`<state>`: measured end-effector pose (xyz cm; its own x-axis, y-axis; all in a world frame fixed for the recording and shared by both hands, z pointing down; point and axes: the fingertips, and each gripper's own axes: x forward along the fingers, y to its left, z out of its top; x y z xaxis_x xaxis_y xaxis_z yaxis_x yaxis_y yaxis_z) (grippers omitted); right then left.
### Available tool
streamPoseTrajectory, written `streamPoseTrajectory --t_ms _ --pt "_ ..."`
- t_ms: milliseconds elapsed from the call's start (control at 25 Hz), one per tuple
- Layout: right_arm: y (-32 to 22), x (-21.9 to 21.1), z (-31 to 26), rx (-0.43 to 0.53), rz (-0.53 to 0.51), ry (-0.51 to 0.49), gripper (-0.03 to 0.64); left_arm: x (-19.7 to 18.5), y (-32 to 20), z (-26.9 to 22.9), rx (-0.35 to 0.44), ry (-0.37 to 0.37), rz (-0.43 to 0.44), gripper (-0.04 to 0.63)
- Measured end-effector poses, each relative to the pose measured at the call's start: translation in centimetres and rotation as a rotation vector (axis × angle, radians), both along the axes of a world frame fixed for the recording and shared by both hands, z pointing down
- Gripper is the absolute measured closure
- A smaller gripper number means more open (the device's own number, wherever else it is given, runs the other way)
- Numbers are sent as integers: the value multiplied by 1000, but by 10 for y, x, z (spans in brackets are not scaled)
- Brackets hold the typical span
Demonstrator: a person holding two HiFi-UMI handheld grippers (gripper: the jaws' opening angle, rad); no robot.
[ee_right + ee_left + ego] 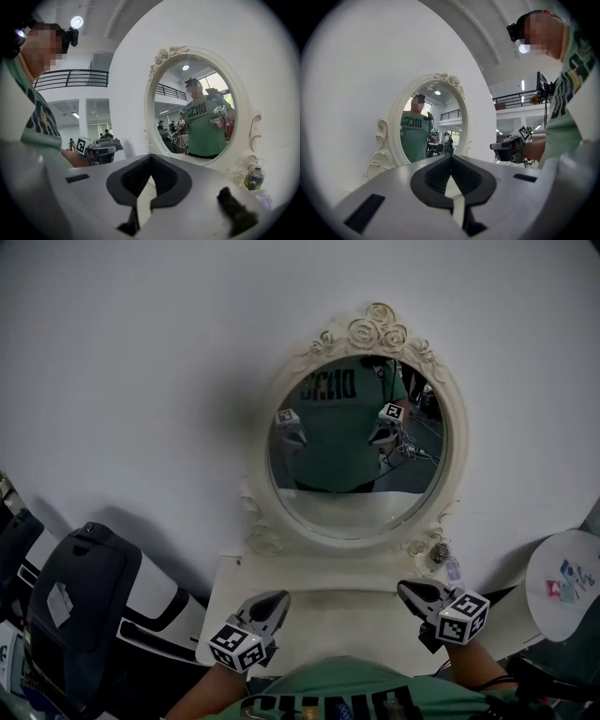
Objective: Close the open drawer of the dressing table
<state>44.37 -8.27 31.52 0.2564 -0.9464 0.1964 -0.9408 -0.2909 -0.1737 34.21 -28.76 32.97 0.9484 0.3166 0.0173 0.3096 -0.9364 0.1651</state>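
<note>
A white wall backs the dressing table; no view shows its drawer. The left gripper and right gripper hover above the tabletop, fingers closed on nothing.

On my feed the left gripper fills the bottom of the frame, its two grey jaws pressed together with nothing between them, the tips meeting at centre. Beyond them, at centre left, I see the oval mirror in its cream scrolled frame standing against the white wall, with a person in a green shirt reflected in the glass. At the right edge is the person in that same green shirt, a forearm reaching in at mid right with the right gripper, its marker cube on top, and a railing behind.
</note>
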Motion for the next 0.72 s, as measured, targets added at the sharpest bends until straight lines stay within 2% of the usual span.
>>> streamPoseTrajectory --t_ms 360,720 --pt "15 22 3 -16 -13 0 606 19 16 -4 -12 6 -17 586" --pt "7 31 -4 -20 -44 22 606 25 11 -11 -23 10 -37 586"
